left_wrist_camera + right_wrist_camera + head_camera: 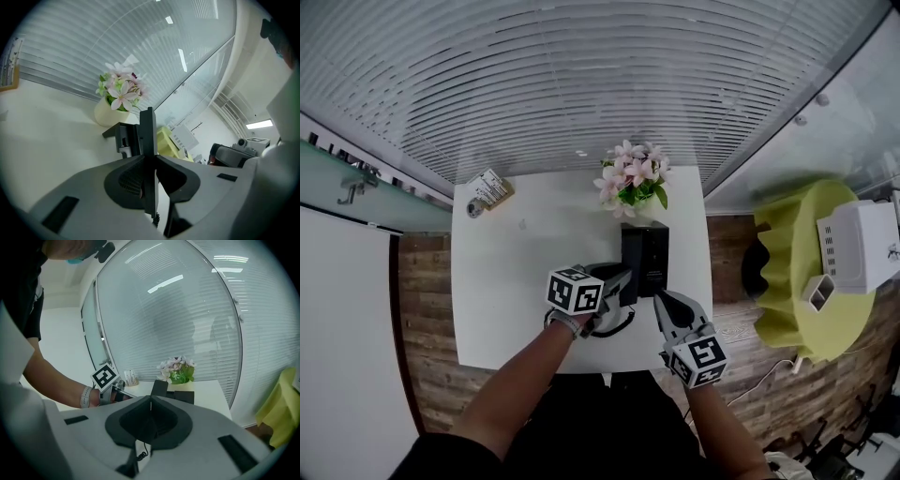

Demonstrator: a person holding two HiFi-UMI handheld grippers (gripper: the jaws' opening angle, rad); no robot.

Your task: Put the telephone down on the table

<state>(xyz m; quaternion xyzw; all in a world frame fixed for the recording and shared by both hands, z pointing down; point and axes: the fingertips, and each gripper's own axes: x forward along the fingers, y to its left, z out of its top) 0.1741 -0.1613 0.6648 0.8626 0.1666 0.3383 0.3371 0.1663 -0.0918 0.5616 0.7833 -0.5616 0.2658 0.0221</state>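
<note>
The black telephone base [645,255] stands on the white table [516,281], in front of a vase of pink flowers [633,178]. My left gripper [622,283] is just left of the base and shut on the black handset [149,140], which stands edge-on between its pads. The curly cord [619,328] loops below it toward the table's near edge. My right gripper [661,300] hovers near the base's front right corner, shut with nothing between its jaws. From the right gripper view the handset [159,387] and base [185,397] lie just beyond its tips.
A small desk calendar [490,187] stands at the table's far left corner. Blinds and glass run behind the table. A yellow-green chair [806,272] holding a white box [861,246] stands to the right. Wooden floor surrounds the table.
</note>
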